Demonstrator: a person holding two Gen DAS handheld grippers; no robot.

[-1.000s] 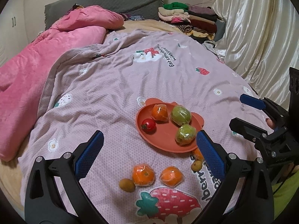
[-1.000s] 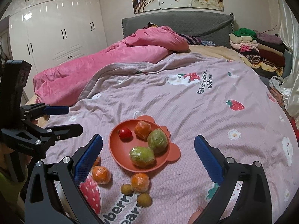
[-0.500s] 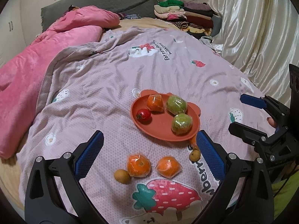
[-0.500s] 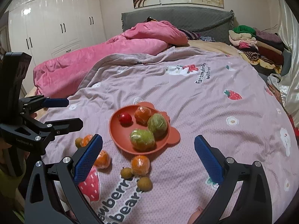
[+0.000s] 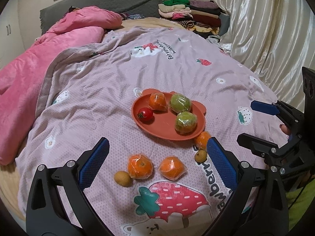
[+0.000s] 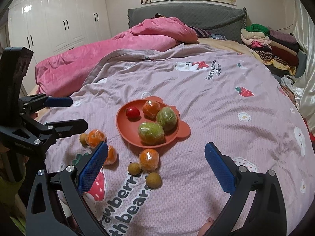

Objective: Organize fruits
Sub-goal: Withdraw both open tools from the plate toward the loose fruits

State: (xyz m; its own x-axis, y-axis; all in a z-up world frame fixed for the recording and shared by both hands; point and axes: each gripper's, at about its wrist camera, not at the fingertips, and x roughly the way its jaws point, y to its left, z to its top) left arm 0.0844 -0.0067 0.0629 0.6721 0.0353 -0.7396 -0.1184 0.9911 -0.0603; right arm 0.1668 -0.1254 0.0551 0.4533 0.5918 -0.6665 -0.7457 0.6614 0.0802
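Bedroom: white wardrobe (image 6: 59, 25) at left, grey headboard (image 6: 187, 17), folded clothes (image 6: 271, 45) stacked at right. Bed covered by a lilac strawberry-print blanket (image 5: 110, 90); pink duvet (image 5: 23, 74) bunched along its left side.

Items, left to right in the left wrist view:
- Left gripper (image 5: 157, 163), fingers spread wide, empty, hovering over the loose fruit near the blanket's front edge.
- 1 small brown fruit (image 5: 122, 178) touching 1 wrapped orange (image 5: 140, 166); a 2nd wrapped orange (image 5: 172, 167) just beside.
- Orange bear-eared plate (image 5: 163, 126) on the blanket, holding 1 red tomato (image 5: 145, 114), 1 wrapped orange (image 5: 157, 102) and 2 wrapped green fruits (image 5: 180, 103) (image 5: 185, 122).
- 1 wrapped orange (image 5: 202, 140) against the plate's near rim, with another small brown fruit (image 5: 200, 155) just in front; the right wrist view shows a 2nd small brown fruit (image 6: 153, 180) near there.
- Right gripper (image 5: 254, 123), fingers wide apart, empty, held to the right of the plate, clear of the fruit. A fingertip of the person (image 5: 284, 128) shows behind it.
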